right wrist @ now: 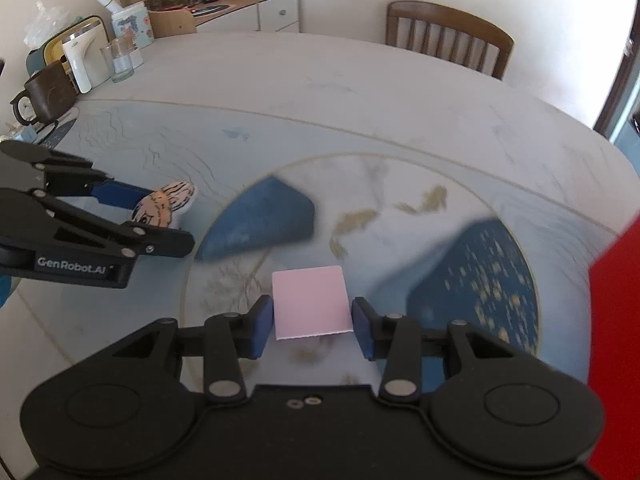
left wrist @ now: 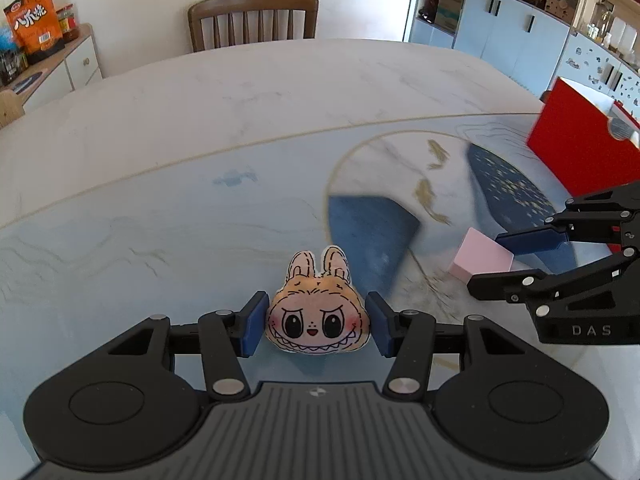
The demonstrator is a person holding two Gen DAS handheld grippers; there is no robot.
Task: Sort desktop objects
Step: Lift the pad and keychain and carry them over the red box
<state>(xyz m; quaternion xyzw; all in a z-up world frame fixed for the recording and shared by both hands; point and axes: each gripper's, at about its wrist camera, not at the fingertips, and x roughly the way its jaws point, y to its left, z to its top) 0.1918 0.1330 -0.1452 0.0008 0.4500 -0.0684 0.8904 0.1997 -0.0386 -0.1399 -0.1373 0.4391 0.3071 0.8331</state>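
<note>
Left gripper (left wrist: 316,322) clamped on a plush bunny-eared monster face (left wrist: 316,312), blue pads pressed against both cheeks. Right gripper (right wrist: 312,322) closed on a pink cube (right wrist: 310,300), pads flush against its two side faces. No earlier view to compare; grips read from the pads alone.

Seen from the left wrist: pink cube (left wrist: 482,256) to the right of the plush, pinched by the right gripper (left wrist: 500,256), with a red box (left wrist: 576,144) beyond and to the right of it. Seen from the right wrist: plush (right wrist: 160,206) to the left of the cube, caught in the left gripper (right wrist: 160,220), ears poking out past the fingertips; red box (right wrist: 616,320) at the frame's right edge, beside the cube.

Beneath both, a pale printed desk mat (left wrist: 160,216) with a gold-rimmed circle, dark blue shapes and gold fish, blurred in places, spread over a marble-look table (left wrist: 280,80).

Beyond the plush, on the table's far side, a wooden chair (left wrist: 254,20). Far left of the cube, at the table's edge, a brown mug (right wrist: 44,96), a glass tumbler (right wrist: 118,60) and a white jug (right wrist: 86,62). Behind those, a sideboard (right wrist: 256,12) crowded with jars and an orange snack bag (left wrist: 34,16).
</note>
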